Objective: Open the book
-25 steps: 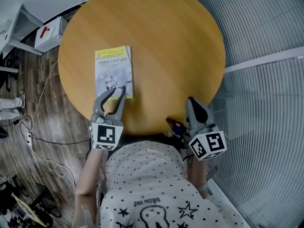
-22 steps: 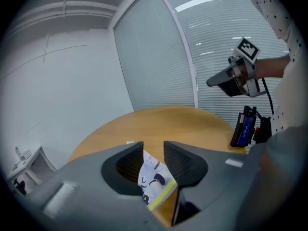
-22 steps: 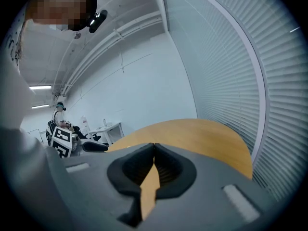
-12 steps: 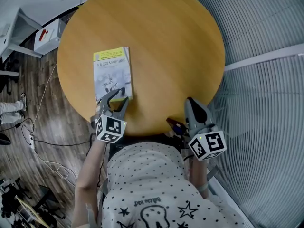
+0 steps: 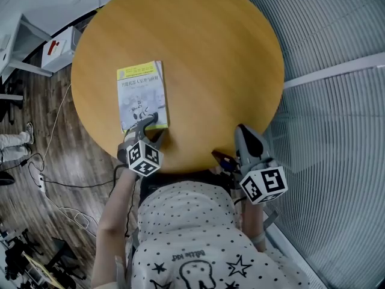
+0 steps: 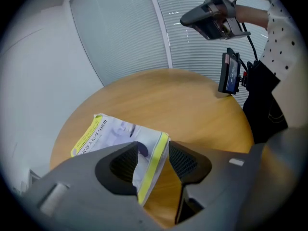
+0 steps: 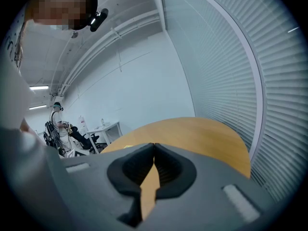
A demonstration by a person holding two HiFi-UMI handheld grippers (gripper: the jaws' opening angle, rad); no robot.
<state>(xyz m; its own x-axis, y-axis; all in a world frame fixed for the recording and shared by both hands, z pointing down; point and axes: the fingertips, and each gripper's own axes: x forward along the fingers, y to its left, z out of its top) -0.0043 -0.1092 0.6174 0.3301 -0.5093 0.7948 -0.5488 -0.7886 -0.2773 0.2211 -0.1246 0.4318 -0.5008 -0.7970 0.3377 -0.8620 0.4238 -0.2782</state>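
A closed book [image 5: 142, 92] with a yellow-banded white cover lies flat on the round wooden table [image 5: 204, 59], toward its left side. My left gripper [image 5: 151, 123] points steeply down at the book's near right corner. Its jaws have just been opening and stand open. In the left gripper view the book's [image 6: 108, 134] yellow-striped corner lies between the jaws of the left gripper [image 6: 153, 146], with a gap beside it. My right gripper [image 5: 243, 131] hovers at the table's near right edge, shut and empty. The right gripper [image 7: 154, 150] looks level across the table [image 7: 192, 129].
A dark phone-like device [image 5: 222, 160] hangs by the table's near edge, between the grippers. A white box [image 5: 57, 41] and cables lie on the wood floor at the left. Slatted blinds [image 5: 337, 71] run along the right. A person [image 7: 57, 117] sits far off by a white desk.
My left gripper has come down and rolled, and its tips have reached the book's near right corner. The book and the right gripper have stayed where they were.
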